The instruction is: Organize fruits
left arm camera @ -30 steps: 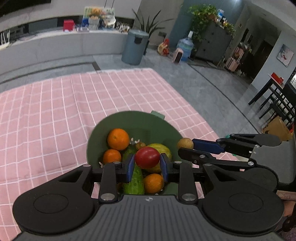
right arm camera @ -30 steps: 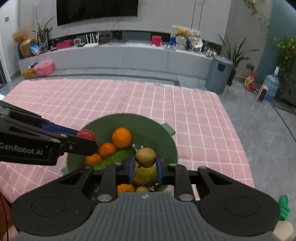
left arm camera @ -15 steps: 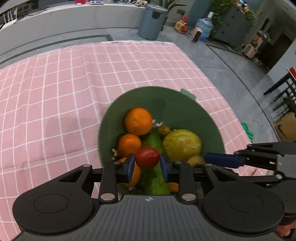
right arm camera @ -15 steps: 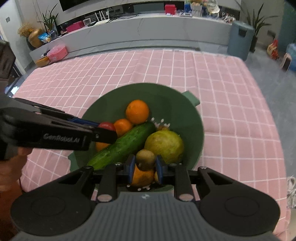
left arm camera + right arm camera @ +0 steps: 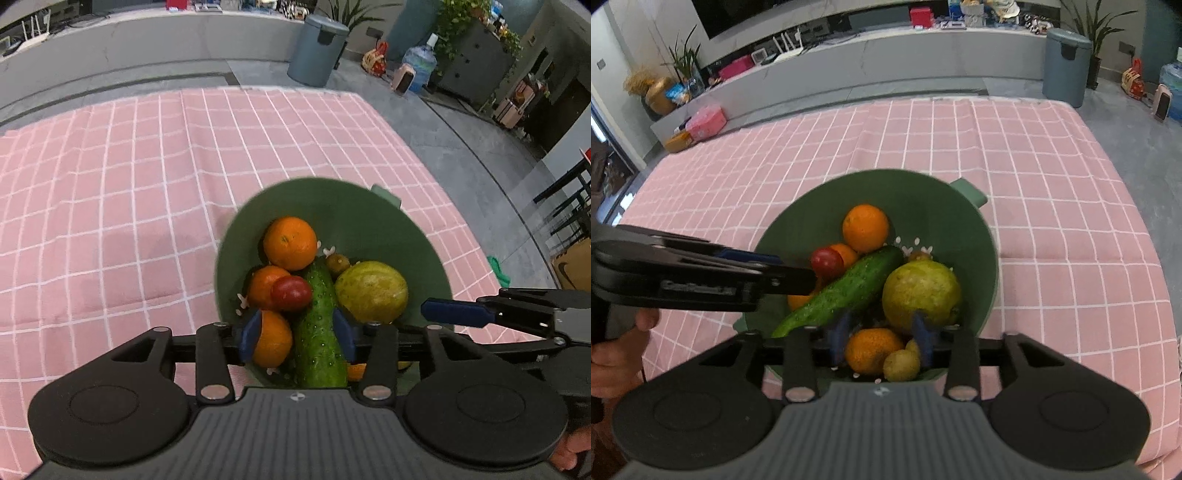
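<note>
A green bowl (image 5: 369,206) (image 5: 820,206) on the pink checked cloth holds several oranges (image 5: 290,243) (image 5: 865,228), a cucumber (image 5: 319,325) (image 5: 842,291), a large yellow-green fruit (image 5: 371,291) (image 5: 921,295), a red tomato (image 5: 291,293) (image 5: 827,261) and a small brown kiwi (image 5: 901,365). My left gripper (image 5: 297,334) is open and empty over the bowl's near side. My right gripper (image 5: 882,334) is open and empty just above the kiwi and an orange. The tomato lies on the oranges beside the cucumber.
The pink checked cloth (image 5: 110,206) (image 5: 1052,177) covers the table around the bowl. A grey bin (image 5: 317,50) (image 5: 1065,61) stands on the floor beyond the table's far edge. The table's right edge drops to grey floor.
Both grippers have opened. The tomato left my left gripper and now lies in the bowl. The kiwi left my right gripper and lies in the bowl's near side.
</note>
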Action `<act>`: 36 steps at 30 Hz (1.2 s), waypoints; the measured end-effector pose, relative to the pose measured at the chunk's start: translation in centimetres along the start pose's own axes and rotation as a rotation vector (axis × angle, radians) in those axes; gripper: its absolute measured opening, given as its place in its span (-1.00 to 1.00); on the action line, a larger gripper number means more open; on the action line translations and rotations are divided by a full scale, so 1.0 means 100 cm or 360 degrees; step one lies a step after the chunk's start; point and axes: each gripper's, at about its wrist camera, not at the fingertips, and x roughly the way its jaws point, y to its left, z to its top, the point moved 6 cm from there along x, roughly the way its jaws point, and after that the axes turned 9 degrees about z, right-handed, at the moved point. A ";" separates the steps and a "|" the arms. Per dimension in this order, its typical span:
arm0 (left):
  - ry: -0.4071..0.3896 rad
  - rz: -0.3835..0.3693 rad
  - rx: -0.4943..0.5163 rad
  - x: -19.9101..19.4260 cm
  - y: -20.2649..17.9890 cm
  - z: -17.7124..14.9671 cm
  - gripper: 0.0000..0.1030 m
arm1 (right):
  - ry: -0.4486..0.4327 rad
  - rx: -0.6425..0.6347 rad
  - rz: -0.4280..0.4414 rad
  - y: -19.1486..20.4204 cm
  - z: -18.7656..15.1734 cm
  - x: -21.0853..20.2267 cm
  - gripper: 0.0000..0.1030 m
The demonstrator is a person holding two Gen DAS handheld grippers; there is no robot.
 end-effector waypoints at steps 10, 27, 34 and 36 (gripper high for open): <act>-0.0407 0.0203 0.0175 -0.094 -0.009 -0.016 0.12 | -0.0363 -0.0142 -0.0115 0.014 -0.002 -0.040 0.39; -0.0974 0.0552 0.0139 -0.185 0.008 -0.069 0.72 | -0.0891 -0.0175 -0.0188 0.115 -0.038 -0.149 0.91; -0.0820 0.0574 0.0055 -0.158 0.034 -0.091 0.72 | -0.0828 -0.0165 -0.0273 0.126 -0.057 -0.129 0.91; -0.0776 0.0579 0.0040 -0.150 0.037 -0.096 0.72 | -0.0765 -0.0169 -0.0291 0.127 -0.063 -0.114 0.91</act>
